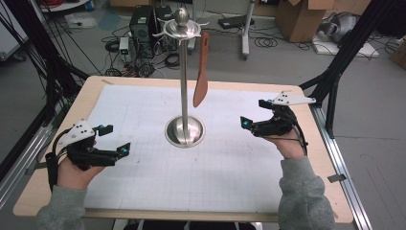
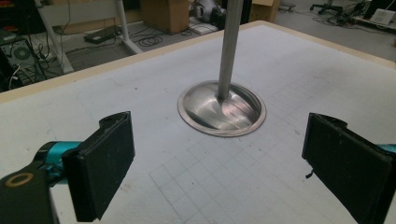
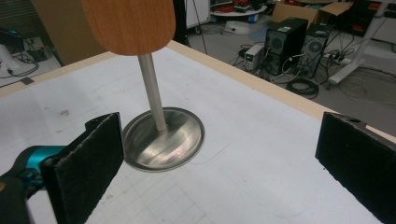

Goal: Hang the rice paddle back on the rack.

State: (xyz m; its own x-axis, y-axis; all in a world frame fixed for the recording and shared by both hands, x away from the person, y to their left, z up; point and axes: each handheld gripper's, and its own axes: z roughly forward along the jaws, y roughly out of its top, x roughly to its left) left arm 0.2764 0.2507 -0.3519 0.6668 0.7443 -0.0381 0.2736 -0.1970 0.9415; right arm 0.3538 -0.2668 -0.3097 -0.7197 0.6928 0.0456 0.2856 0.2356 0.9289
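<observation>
Wooden spatula hangs from steel stand, upper centre of high view. Left gripper lower left, right gripper right of centre: jaws wide, empty. Likely step: right gripper grasps blade squarely, lifts clear of hook.

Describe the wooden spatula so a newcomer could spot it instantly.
Find the steel stand rising from its round base at the middle of the white mat. From a hook at its top hangs the wooden spatula, blade down, clear of the mat. It is the one brown wooden thing there.
</observation>
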